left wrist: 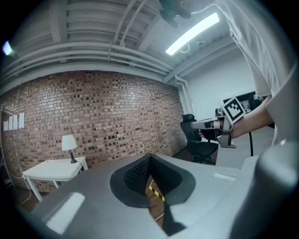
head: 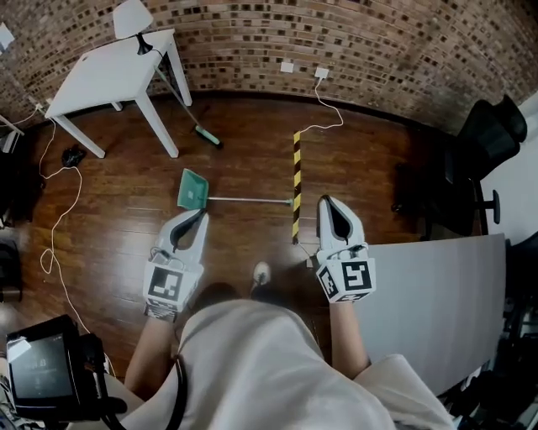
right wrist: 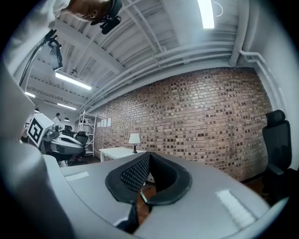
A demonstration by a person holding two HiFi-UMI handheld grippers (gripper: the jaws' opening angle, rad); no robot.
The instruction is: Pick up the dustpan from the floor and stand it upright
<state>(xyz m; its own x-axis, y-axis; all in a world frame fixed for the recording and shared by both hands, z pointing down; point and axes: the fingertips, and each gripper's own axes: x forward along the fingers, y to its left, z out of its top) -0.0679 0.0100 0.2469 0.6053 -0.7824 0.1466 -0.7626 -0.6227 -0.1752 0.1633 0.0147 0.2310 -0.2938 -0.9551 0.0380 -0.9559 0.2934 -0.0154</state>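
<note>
- Surface: a dark wooden floor (head: 252, 143), closed off by a brick wall (head: 378, 42) beyond both sets of fingers.
- A white table (head: 109, 76) carrying a lamp (head: 133, 18) stands well ahead and to the left of the left fingers. A broom (head: 181, 105) leans against its leg.
- A black office chair (head: 492, 138) stands well to the right of the right fingers, and a grey panel (head: 445, 294) lies on that same side, nearer the person.
- A yellow-and-black tape strip (head: 296, 185) on the floor runs forward just left of the right fingertips.
- Dustpan (head: 192, 189): green, lying flat on the floor just ahead of the left fingertips and apart from them. Its long handle (head: 248, 200) runs across toward the right fingers and ends at the tape strip.
- Left gripper (head: 200, 213) and right gripper (head: 326, 201): held side by side in front of the person, above the floor, both pointing forward and roughly level.
- Left fingers (left wrist: 135, 175): pressed together at the tips, nothing between them.
- Right fingers (right wrist: 133, 175): pressed together, holding nothing.
</note>
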